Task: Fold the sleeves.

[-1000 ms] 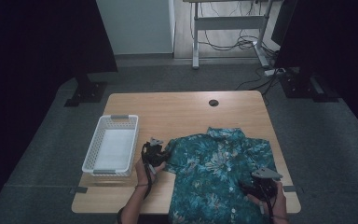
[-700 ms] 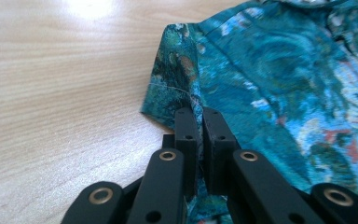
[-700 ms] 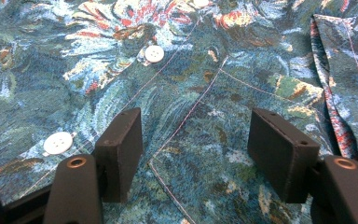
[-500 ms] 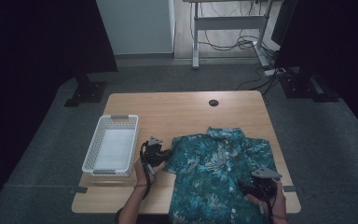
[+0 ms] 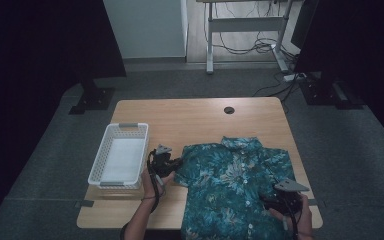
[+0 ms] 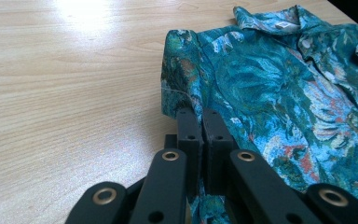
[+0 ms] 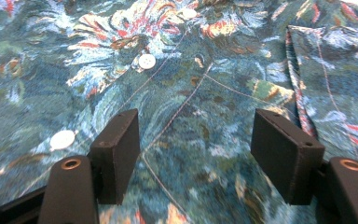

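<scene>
Teal flowered shirt [image 5: 235, 187] spread flat, front up, on the near right part of the wooden desk [image 5: 200, 117], collar toward the far edge. Left tool [image 6: 201, 116] clamped tight on the shirt's left sleeve edge, cloth pinched between the black pads. Right tool [image 7: 196, 154] wide apart, hovering just above the lower front near two white buttons [image 7: 147, 60], gripping nothing. White basket [image 5: 120, 160] just beside the left hand [image 5: 150, 182].

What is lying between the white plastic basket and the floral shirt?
In the high view, the left gripper lies between the white plastic basket and teal floral shirt.
</scene>
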Demonstrator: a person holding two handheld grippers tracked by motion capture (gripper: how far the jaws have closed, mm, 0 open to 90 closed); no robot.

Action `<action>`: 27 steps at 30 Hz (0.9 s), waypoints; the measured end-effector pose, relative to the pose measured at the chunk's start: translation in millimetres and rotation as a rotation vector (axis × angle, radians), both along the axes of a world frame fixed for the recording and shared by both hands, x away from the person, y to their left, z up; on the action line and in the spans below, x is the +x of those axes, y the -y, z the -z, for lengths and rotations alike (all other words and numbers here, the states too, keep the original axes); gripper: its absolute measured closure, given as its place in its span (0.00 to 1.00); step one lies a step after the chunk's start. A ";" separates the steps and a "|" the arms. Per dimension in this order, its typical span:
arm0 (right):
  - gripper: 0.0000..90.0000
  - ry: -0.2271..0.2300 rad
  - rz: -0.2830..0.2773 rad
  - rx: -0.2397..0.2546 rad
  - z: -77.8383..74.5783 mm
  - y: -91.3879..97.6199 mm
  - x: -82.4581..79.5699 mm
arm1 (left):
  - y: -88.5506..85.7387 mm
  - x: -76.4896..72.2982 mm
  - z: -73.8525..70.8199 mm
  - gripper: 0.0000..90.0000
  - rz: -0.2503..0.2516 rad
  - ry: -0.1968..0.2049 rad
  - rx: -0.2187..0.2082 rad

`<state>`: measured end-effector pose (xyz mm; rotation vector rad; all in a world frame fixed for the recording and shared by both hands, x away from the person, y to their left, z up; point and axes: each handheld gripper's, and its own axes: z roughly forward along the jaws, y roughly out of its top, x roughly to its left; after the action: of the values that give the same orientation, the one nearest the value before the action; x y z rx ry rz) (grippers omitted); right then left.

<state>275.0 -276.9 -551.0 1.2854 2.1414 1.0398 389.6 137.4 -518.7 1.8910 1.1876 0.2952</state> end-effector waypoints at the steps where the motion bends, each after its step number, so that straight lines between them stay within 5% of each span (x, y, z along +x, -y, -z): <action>1: 0.36 0.000 -0.001 0.003 -0.3 1.8 -1.4 | -0.3 0.1 -0.2 0.97 0.001 -0.001 -0.001; 19: 0.38 -0.047 0.004 -0.017 8.7 15.1 -5.4 | -0.2 -2.2 -9.6 0.97 0.014 0.009 -0.015; 27: 0.38 -0.042 -0.024 -0.029 8.9 2.5 -6.3 | 2.2 -2.3 -12.8 0.97 0.017 0.014 -0.008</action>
<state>268.6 -279.4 -559.9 1.2813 2.2002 0.9964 387.2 135.2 -505.9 1.8888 1.1612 0.2933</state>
